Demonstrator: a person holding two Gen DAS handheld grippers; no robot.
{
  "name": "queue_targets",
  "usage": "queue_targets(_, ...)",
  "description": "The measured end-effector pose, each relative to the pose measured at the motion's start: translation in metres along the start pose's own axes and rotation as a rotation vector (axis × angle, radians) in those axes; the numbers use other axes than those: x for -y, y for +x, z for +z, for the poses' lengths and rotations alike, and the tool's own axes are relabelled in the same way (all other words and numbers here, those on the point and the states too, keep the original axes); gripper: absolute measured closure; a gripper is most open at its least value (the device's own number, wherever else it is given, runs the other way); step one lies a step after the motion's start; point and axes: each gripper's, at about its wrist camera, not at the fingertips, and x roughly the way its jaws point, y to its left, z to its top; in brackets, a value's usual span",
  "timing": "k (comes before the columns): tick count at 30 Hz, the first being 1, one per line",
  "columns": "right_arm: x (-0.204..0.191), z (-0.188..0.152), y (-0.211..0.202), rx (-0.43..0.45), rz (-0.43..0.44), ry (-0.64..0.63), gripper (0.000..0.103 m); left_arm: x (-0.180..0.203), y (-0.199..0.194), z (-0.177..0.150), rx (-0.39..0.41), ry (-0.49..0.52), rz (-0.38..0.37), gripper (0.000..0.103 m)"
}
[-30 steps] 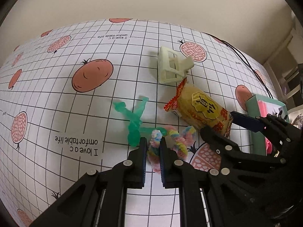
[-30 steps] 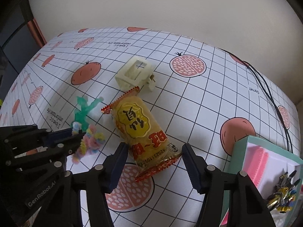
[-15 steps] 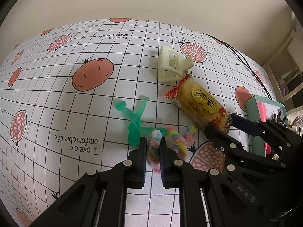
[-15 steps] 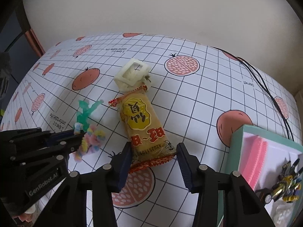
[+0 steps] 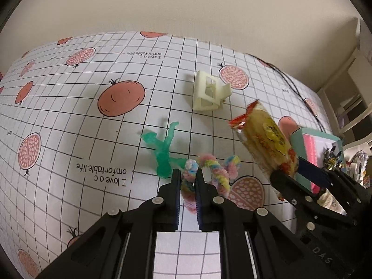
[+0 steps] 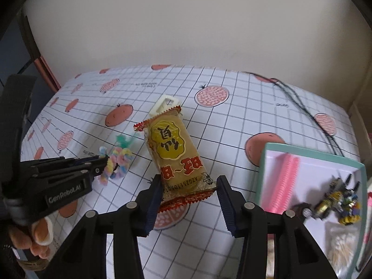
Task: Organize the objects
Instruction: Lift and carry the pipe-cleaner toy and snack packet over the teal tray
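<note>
On the grid-checked tablecloth [image 5: 69, 125], printed with tomatoes, the upside-down words "I love a comfortable life" can be read. Leftmost, the left gripper [image 5: 187, 181], whose body reads "GenRobot.AI", is pinched tight on a pastel fuzzy pipe-cleaner twist [image 5: 218, 172] lying on the cloth, just beside a green translucent figure [image 5: 164, 148]. Farther back sits a cream plastic clip [image 5: 209, 94]. Rightward, the right gripper [image 6: 189, 196] has just closed its jaws onto a yellow snack packet [image 6: 173, 153], carrying red characters and the code "A2025110"; its far end looks raised off the cloth. Rightmost, a teal-rimmed tray [image 6: 264, 162] holds a pink comb [image 6: 284, 181] and a small toy robot [image 6: 337, 200].
</note>
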Motion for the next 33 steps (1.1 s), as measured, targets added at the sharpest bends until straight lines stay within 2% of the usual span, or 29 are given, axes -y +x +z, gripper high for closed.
queue_targets(9, 0.015, -0.018, -0.056, 0.051, -0.011, 0.034, 0.053, 0.018, -0.044, -0.011, 0.043, 0.008, -0.006, 0.092)
queue_targets(16, 0.038, -0.041, -0.092, 0.087, -0.015, 0.079, 0.053, 0.05, -0.078, -0.028, 0.086, 0.043, -0.007, 0.092)
queue_targets(25, 0.071, -0.062, -0.114, 0.106, -0.027, 0.14, 0.053, 0.086, -0.102, -0.046, 0.124, 0.086, 0.001, 0.092)
queue_targets(33, 0.099, -0.074, -0.12, 0.111, -0.04, 0.174, 0.053, 0.126, -0.102, -0.062, 0.133, 0.137, -0.017, 0.092)
